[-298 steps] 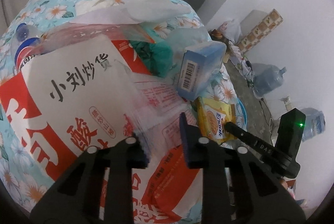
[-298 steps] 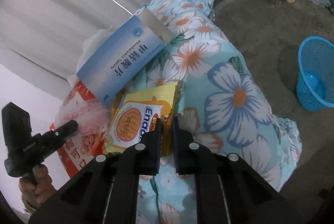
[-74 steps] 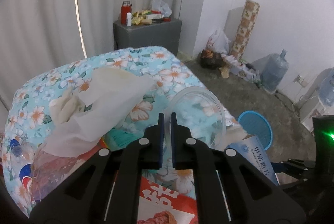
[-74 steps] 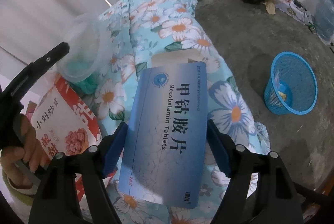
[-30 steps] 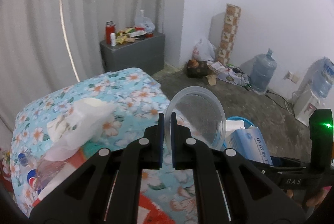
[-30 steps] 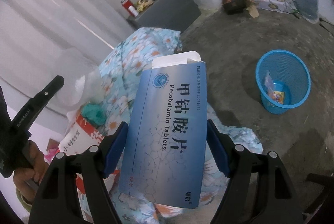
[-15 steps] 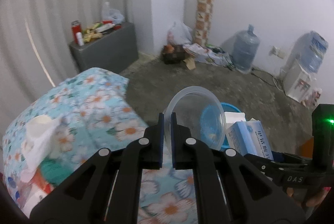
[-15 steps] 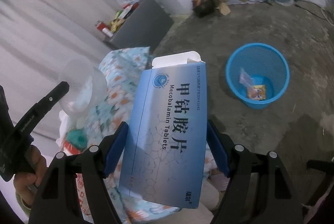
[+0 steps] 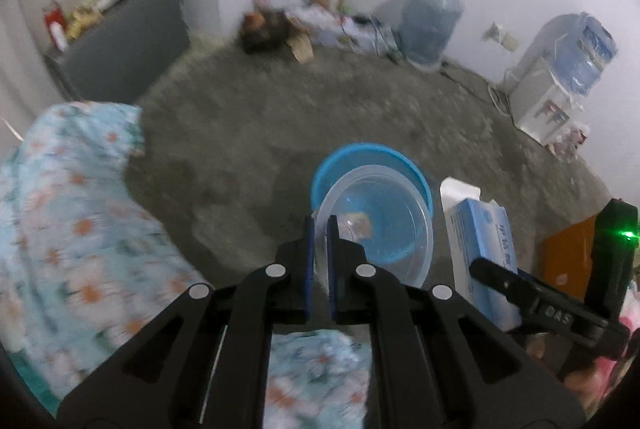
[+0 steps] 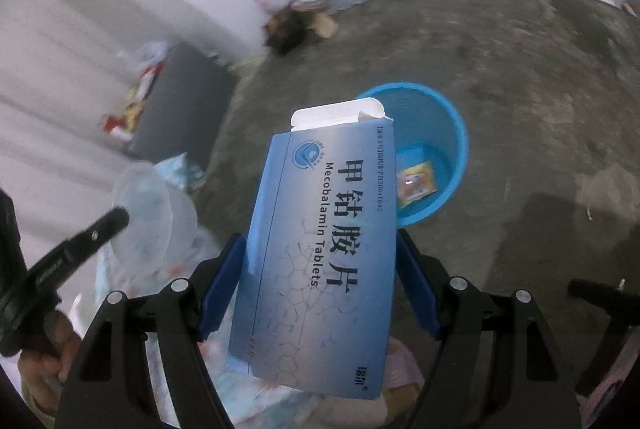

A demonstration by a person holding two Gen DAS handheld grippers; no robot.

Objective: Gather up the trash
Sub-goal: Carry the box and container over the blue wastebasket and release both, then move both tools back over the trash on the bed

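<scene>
My left gripper (image 9: 319,229) is shut on the rim of a clear plastic bowl (image 9: 380,225), held just in front of the blue mesh bin (image 9: 332,169) on the concrete floor. The bowl (image 10: 144,213) also shows at the left of the right wrist view. My right gripper (image 10: 320,261) is shut across the width of a blue tablet box (image 10: 320,241) with its white flap open, held above and short of the blue bin (image 10: 452,133). A yellow snack wrapper (image 10: 416,183) lies inside the bin. The box (image 9: 478,249) appears right of the bowl.
The flowered bedcover (image 9: 60,213) fills the left. A grey cabinet (image 9: 120,45) with bottles stands by the curtain. Water jugs (image 9: 430,25), a dispenser (image 9: 560,77) and a pile of bags (image 9: 280,21) line the far wall. A hand (image 10: 40,361) grips the left tool.
Both grippers swung away from the bed, downward and toward the blue bin, still holding the bowl and the box. The bin now sits right behind the bowl.
</scene>
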